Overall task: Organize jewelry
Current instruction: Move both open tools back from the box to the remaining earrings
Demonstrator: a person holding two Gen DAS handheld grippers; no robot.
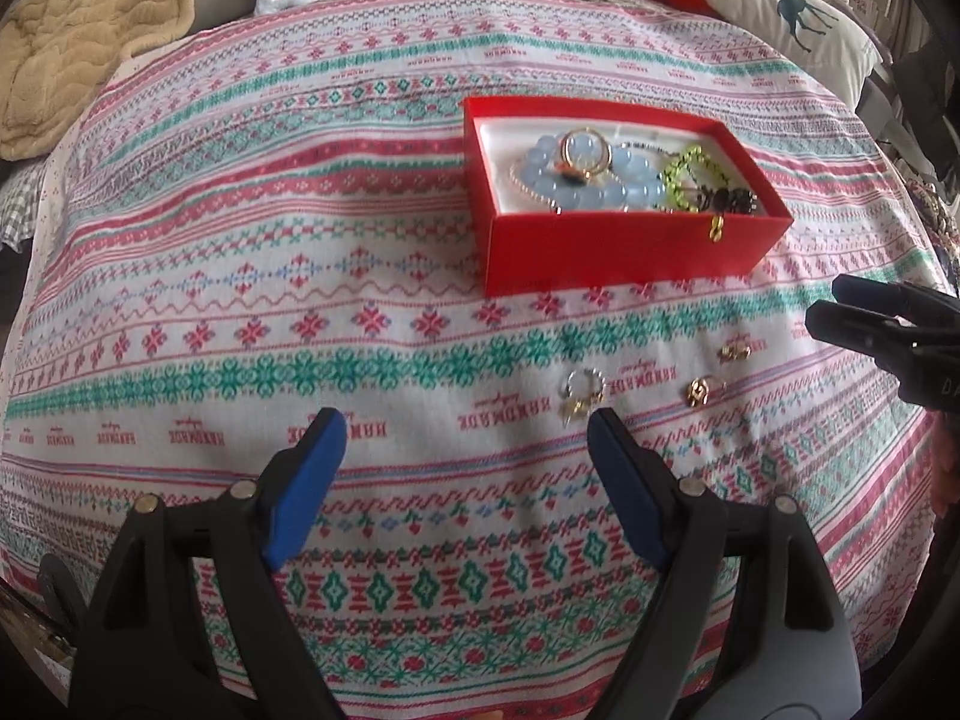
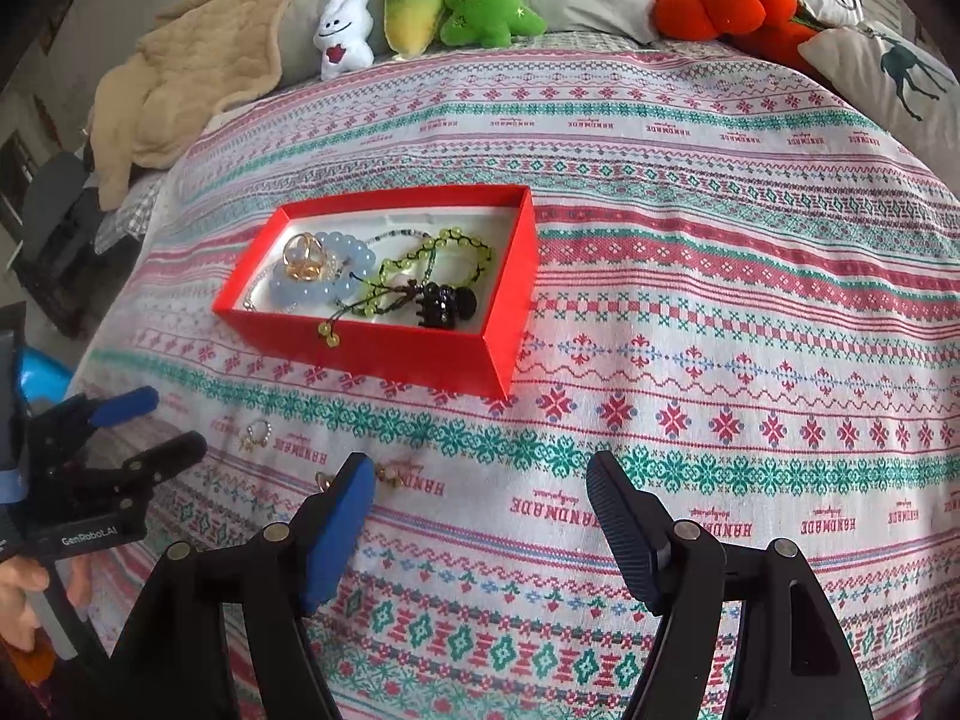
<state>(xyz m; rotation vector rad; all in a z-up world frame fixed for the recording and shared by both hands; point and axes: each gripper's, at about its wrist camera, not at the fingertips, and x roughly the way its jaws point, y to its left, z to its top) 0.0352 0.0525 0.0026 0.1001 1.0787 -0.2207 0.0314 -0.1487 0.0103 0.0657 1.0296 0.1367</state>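
Note:
A red box [image 1: 606, 252] with a white lining sits on the patterned cloth. It holds a pale blue bead bracelet [image 1: 624, 183], gold rings, a green bead strand [image 2: 444, 255] and a black hair claw [image 2: 447, 303]. Loose on the cloth in front of the box lie a small ring cluster [image 1: 579, 393] and two gold pieces [image 1: 699, 391] [image 1: 735, 351]. My left gripper [image 1: 467, 420] hovers open just short of the ring cluster, with nothing between its blue pads. My right gripper [image 2: 480, 468] is also open and empty; one gold piece [image 2: 390, 474] lies by its left fingertip.
Plush toys line the back: a white one [image 2: 342, 39], a yellow-green one [image 2: 411, 6], a green one [image 2: 486, 0] and an orange one [image 2: 720, 0]. A beige blanket [image 2: 198, 78] lies at the back left and a deer-print pillow [image 2: 888, 72] at the back right.

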